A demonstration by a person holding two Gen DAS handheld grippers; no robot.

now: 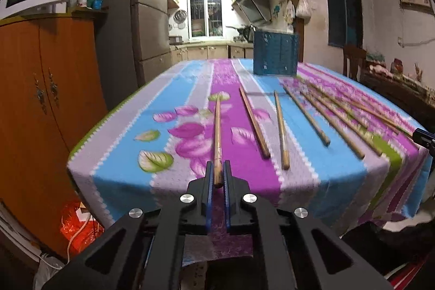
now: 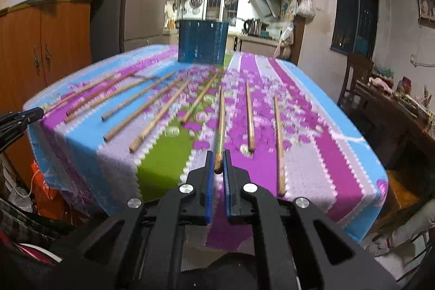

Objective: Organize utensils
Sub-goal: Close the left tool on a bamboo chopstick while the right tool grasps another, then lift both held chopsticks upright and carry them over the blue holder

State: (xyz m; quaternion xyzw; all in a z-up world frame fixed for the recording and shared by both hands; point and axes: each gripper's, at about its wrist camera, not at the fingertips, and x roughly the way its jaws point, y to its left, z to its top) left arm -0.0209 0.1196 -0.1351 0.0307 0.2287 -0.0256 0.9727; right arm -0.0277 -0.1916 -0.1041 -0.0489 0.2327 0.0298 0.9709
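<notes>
Both sides are busy at the near edge of the tabletop [image 1: 114, 170], which is draped in a striped floral cloth. The left hand-held gripper [image 1: 217, 177] is clamped on the thick end of a wooden chopstick [image 1: 217, 132], blue pads pressed to either side, the stick running straight away over the cloth. The right hand-held gripper [image 2: 218, 163] is likewise clamped on the butt of its own chopstick [image 2: 221, 121], pointing toward the far end. Between and beside them, the loose chopsticks [image 1: 281, 132] lie fanned out on the cloth, well apart from one another, thick ends toward the near edge. At the far end stands the blue utensil holder [image 2: 202, 41], upright, apart from every stick. The picture is blurred on the right-hand view, so finer detail is lost there.
</notes>
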